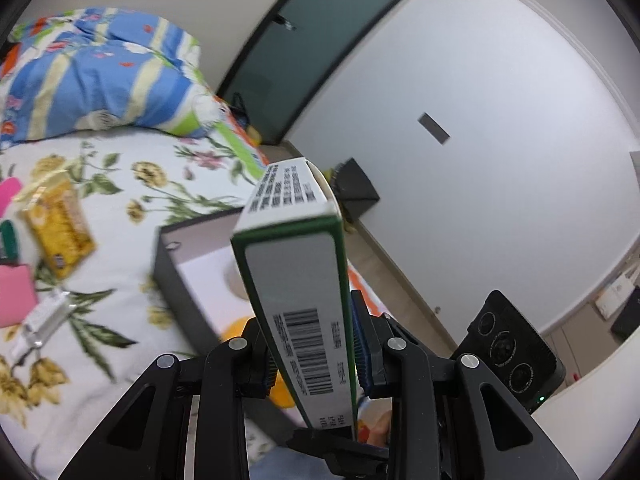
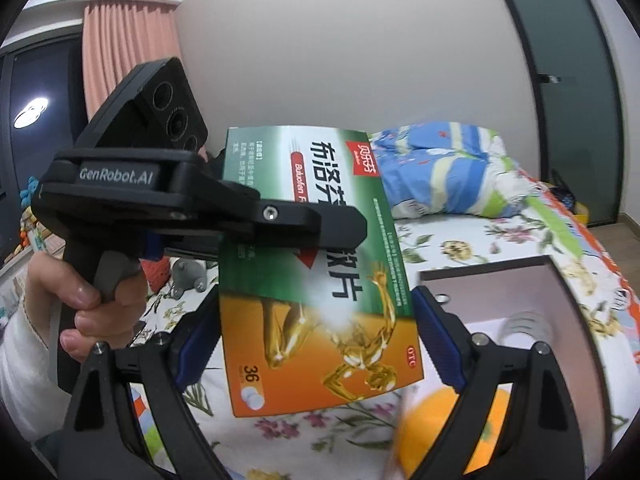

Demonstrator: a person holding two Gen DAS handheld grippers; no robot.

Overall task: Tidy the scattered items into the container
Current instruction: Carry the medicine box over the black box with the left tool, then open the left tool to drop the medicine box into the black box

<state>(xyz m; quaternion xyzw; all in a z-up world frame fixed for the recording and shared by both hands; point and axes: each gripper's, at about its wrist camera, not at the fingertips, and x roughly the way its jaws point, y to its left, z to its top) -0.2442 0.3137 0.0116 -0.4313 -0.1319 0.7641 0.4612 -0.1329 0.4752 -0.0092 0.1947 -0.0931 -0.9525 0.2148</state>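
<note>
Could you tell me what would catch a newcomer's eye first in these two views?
First, the green and orange medicine box, held up above the flowered bedspread: the left tongs are shut on its narrow sides, and it also stands between the wide-set fingers of the right tongs. Behind it on the bed lies the open dark container with its white inside, and a blue striped quilt is bunched at the far end.

Pale plain walls wrap the room, a dark-framed frosted glass door stands far beyond the floral-sheeted bed, a pink pleated curtain hangs left beside a dark night window.
</note>
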